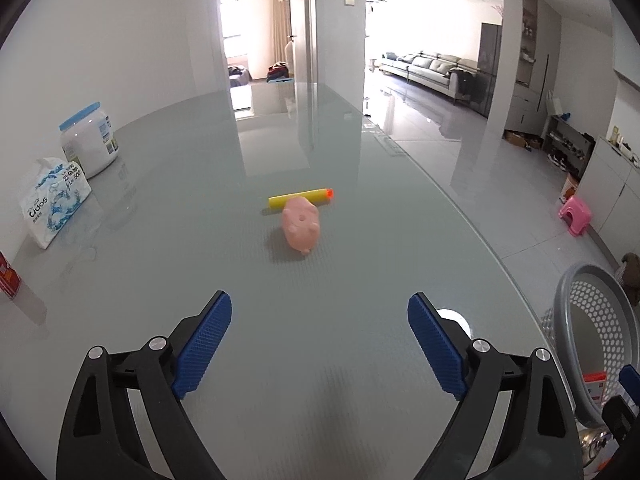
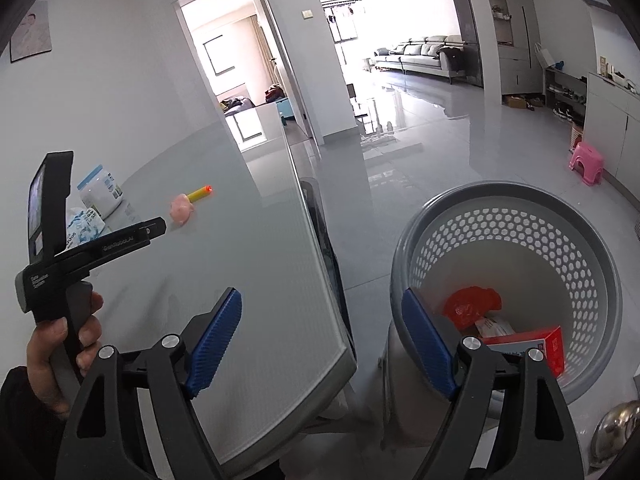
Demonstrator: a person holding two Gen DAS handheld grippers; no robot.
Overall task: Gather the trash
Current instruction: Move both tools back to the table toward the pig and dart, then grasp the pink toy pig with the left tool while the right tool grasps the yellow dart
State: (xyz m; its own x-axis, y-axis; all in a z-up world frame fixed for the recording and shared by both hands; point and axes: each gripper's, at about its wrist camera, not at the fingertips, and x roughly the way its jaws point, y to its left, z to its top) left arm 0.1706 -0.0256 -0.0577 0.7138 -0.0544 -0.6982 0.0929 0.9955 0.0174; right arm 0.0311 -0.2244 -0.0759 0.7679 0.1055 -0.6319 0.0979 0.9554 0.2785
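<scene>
On the grey glass surface (image 1: 320,140), along its left edge, stood three items: one red can (image 1: 7,278) cut off by the frame, one soft tissue pack (image 1: 54,204) printed in blue, and one white jar (image 1: 90,142) with a blue lid just behind the pack. Near the middle lay two pieces to collect: one pink pig toy (image 1: 301,226) on its side and one yellow foam dart (image 1: 300,199) with an orange tip, lying crosswise just behind the pig and seemingly touching it. The left tool (image 1: 319,344) hovered above the surface short of the pig, its two blue pads (image 1: 204,346) spread wide with nothing between them. In the right wrist view a hand (image 2: 60,344) held that tool's black grip at the left.

To the right, past the surface's rounded edge, one grey perforated basket (image 2: 516,200) stood on the floor. Inside it lay one crumpled red wrapper (image 2: 472,306), one red-and-white carton (image 2: 536,346), and one pale printed piece of paper or card (image 2: 494,326) between them, partly hidden. The right tool (image 2: 322,344) hung over the gap between surface edge and basket, jaws wide apart and empty, with one blue pad (image 2: 428,344) across the basket's near rim. Farther right on the floor stood one pink stool (image 2: 586,162), and a shiny metal object (image 2: 616,428) showed at the bottom corner.
</scene>
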